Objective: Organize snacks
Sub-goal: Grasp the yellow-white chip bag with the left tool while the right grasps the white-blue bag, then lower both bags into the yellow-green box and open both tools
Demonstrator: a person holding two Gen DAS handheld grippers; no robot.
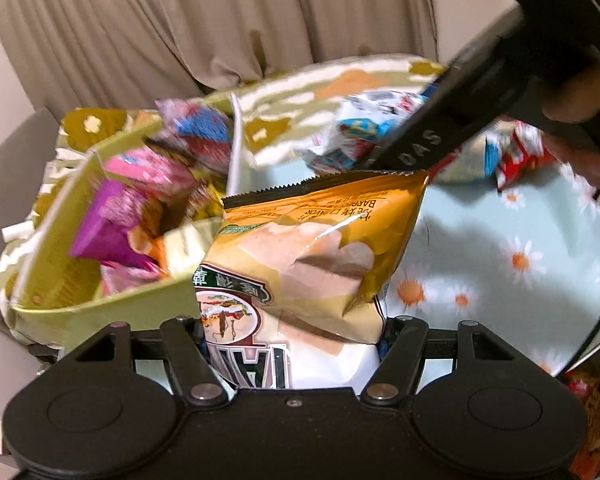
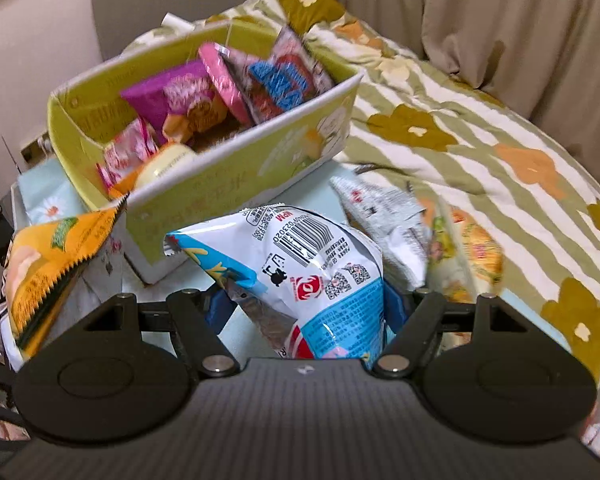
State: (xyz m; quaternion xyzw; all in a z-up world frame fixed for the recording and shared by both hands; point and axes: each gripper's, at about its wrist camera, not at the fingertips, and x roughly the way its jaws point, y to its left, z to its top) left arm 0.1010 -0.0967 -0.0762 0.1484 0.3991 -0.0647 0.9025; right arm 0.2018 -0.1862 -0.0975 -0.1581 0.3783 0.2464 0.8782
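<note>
My left gripper (image 1: 294,332) is shut on an orange and white chip bag (image 1: 320,240), lifted beside the green snack box (image 1: 100,308). That box (image 2: 236,184) holds several pink, purple and blue packets. My right gripper (image 2: 308,312) is shut on a white and blue snack bag (image 2: 312,264) with its barcode facing up, held above the daisy-print surface in front of the box. In the left wrist view the right gripper's black body (image 1: 440,136) crosses the upper right with that bag (image 1: 360,136) on it. The orange bag (image 2: 48,264) shows at the right wrist view's left edge.
A silver-white bag (image 2: 384,216) and a yellow packet (image 2: 476,248) lie right of the box on the daisy-print cloth (image 1: 500,260). Red packets (image 1: 516,152) lie beyond a person's hand (image 1: 580,152). A striped flower blanket (image 2: 440,120) and beige curtains (image 1: 180,20) lie behind.
</note>
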